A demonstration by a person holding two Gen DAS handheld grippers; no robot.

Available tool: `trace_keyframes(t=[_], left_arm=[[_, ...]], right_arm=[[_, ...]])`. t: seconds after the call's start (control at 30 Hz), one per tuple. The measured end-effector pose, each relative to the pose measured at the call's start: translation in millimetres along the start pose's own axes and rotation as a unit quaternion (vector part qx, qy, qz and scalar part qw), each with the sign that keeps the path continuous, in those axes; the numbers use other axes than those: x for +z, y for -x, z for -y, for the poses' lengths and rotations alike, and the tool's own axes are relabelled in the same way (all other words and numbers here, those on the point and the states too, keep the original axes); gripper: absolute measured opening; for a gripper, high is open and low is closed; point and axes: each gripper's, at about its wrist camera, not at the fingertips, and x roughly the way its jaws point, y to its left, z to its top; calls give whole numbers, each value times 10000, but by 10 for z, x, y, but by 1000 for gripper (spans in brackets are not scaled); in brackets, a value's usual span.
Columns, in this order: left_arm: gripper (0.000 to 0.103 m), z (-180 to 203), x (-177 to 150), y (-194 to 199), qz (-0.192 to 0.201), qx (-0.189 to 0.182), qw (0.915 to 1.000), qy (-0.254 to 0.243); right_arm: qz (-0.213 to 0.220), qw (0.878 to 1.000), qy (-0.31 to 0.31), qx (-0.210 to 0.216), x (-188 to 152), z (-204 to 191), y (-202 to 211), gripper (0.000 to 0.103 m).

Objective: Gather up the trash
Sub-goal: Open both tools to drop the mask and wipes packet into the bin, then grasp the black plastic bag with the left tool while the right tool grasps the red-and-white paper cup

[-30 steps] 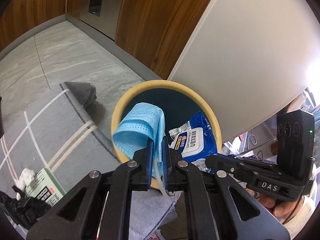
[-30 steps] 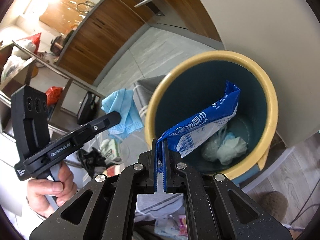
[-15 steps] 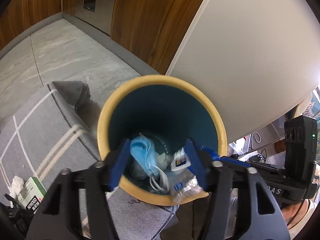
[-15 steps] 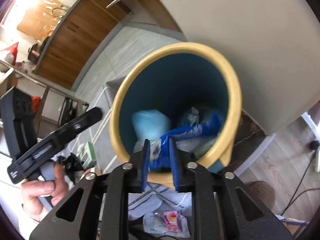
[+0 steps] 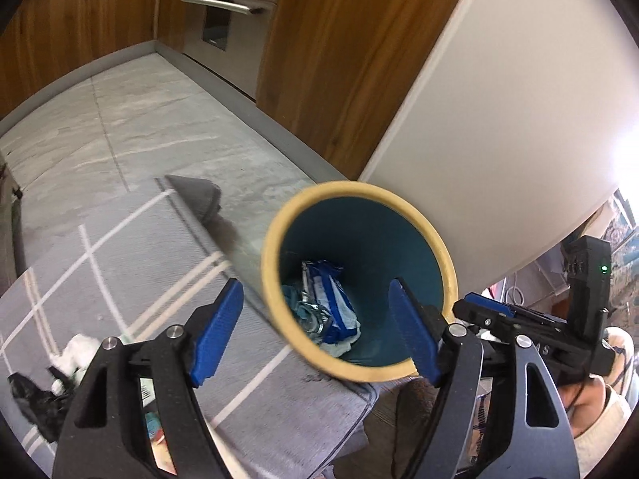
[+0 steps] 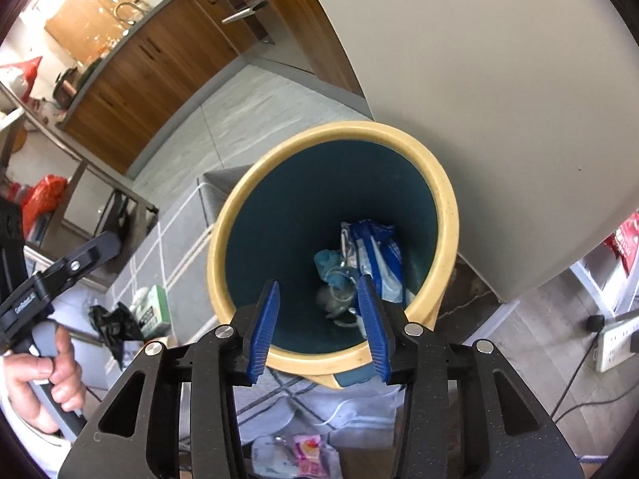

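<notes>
Left of the bin (image 5: 275, 247), on the rug, lies a black wrapper (image 5: 32, 399), nearest my empty, wide-open left claw (image 5: 315, 331).

I am operating in a home, at the edge of an open kitchen. Evidence: wood-fronted cabinets (image 5: 339, 60) run along the wall above a grey plinth, with a built-in stainless appliance (image 5: 227, 12) carrying a bar handle. In the right wrist view, a countertop (image 6: 120, 36) carries a sink tap (image 6: 124, 6) and assorted clutter. The floor (image 5: 120, 119) is grey stone-look tile, partly covered by a grey rug (image 5: 120, 247) with pale stripes. A white power strip (image 6: 615, 339) lies on wood-look flooring beside a metal shelf frame (image 6: 80, 159). A yellow-rimmed household bin (image 6: 447, 207) stands against a white panel (image 5: 499, 99).
</notes>
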Motion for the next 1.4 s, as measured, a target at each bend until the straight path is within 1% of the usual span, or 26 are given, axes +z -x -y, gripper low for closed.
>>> trace_keyframes(t=[0.2,0.37,0.53,0.63,0.7,0.77,0.87,0.93,1.0,1.03,1.07,1.13,1.3,1.33,1.37,1.4], left_arm=[[76,-336,-110,460,349,106,9988,339],[78,-706,-275,829,604,476,9951,618],[79,-1103,-510,1093,716,749,9895,1005],[80,-1302,-656,1186,696,957,9862,1156],[80,-1419,-751,1216,643,1097,9841,1237],[80,-1527,-857,1214,546,1134,9830,1340],[80,-1582,-994,1168,386,1186,9836,1303],[80,-1544,-1051,1081,260,1208,9850,1206],[80,-1519,-1111,993,126,1369,9844,1094],[80,-1516,-1156,926,14,1522,9828,1048],[80,-1524,-1184,868,-69,1598,9816,1042],[80,-1551,-1235,754,-192,1633,9806,1069],[80,-1625,-1279,604,-297,1663,9782,1209],[78,-1652,-1286,592,-316,1641,9778,1265],[67,-1675,-1292,586,-343,1582,9778,1334],[51,-1692,-1293,578,-386,1496,9778,1416]], right_arm=[[31,9997,-20,242,-9,-81,43,45],[-22,9990,169,405,-37,-312,6,46],[-154,9978,385,524,-103,-561,-66,47],[-280,9962,553,613,-169,-744,-128,48],[-380,9948,656,675,-217,-843,-184,48],[-529,9929,736,773,-285,-955,-259,49],[-695,9904,835,855,-377,-1083,-340,49],[-853,9879,889,939,-456,-1175,-418,49],[-970,9861,929,980,-530,-1254,-484,49],[-1040,9848,945,1017,-564,-1290,-519,49],[-1105,9839,944,1040,-596,-1317,-556,49],[-1220,9821,922,1104,-647,-1365,-618,49],[-1575,9759,771,1298,-781,-1426,-794,49],[-1621,9750,756,1318,-804,-1438,-825,49],[-1671,9741,740,1334,-828,-1453,-856,49],[-1735,9727,716,1361,-855,-1468,-898,49]])
